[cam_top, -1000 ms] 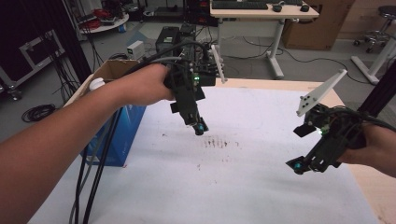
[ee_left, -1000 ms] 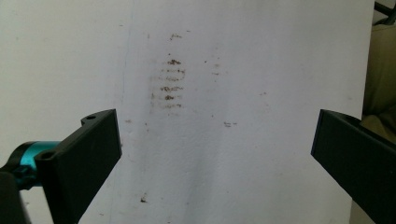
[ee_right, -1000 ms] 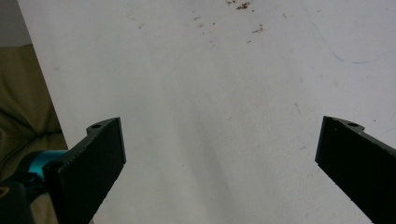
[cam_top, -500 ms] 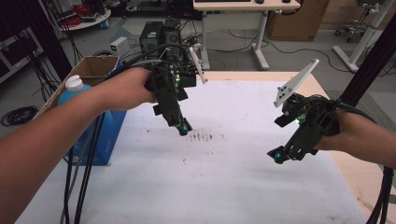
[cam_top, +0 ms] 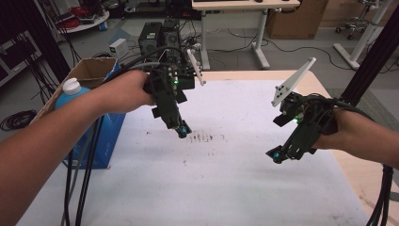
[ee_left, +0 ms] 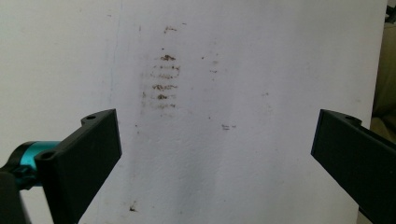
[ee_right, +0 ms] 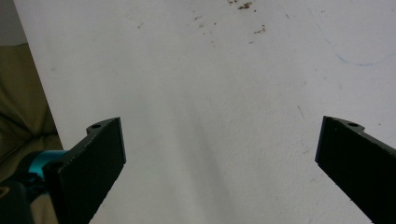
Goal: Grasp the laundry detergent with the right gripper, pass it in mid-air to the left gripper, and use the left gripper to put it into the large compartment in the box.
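Left tool released above brown smudges; right tool released, empty; smudges faint.

A lab or workshop: black computer towers and tangled floor cables sat upper left, a white desk behind.

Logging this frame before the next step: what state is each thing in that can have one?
Left claw: open, empty, above the stains.
Right claw: open, empty, above the sheet.
White sheet: flat, stained with brown marks.
Blue bottle: upright, capped.
Cardboard box: open.
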Demonstrator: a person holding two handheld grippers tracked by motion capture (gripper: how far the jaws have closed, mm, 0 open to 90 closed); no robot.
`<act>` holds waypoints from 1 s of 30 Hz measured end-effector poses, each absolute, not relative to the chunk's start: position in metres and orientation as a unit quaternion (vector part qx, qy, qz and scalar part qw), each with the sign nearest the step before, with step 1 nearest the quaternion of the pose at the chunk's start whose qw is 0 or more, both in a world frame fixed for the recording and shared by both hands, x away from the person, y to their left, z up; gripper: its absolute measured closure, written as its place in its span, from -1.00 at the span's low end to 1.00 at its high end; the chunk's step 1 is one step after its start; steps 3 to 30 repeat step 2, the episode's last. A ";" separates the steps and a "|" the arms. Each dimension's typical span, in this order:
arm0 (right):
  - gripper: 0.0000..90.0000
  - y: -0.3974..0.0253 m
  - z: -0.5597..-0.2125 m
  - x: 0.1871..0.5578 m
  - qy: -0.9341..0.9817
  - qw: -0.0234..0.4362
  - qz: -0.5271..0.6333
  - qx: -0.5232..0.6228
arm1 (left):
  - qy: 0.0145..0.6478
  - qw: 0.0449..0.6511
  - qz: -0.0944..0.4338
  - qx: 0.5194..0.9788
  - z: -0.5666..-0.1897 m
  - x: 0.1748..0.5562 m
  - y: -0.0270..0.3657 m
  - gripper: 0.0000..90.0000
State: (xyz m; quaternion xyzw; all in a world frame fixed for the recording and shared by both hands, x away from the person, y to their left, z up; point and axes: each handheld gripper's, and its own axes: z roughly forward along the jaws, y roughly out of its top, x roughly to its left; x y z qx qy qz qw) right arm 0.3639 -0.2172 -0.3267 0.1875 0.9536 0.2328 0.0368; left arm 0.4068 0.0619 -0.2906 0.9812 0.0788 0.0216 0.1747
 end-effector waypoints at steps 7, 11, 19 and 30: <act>-0.98 -0.217 -0.326 0.364 0.953 0.038 0.235 0.189 | 0.081 0.179 0.023 0.980 -0.290 0.407 0.063 -0.96; -0.98 -0.217 -0.326 0.364 0.953 0.038 0.235 0.189 | 0.081 0.179 0.023 0.980 -0.290 0.407 0.063 -0.96; -0.98 -0.217 -0.326 0.364 0.953 0.038 0.235 0.189 | 0.081 0.179 0.023 0.980 -0.290 0.407 0.063 -0.96; -0.98 -0.217 -0.326 0.364 0.953 0.038 0.235 0.189 | 0.081 0.179 0.023 0.980 -0.290 0.407 0.063 -0.96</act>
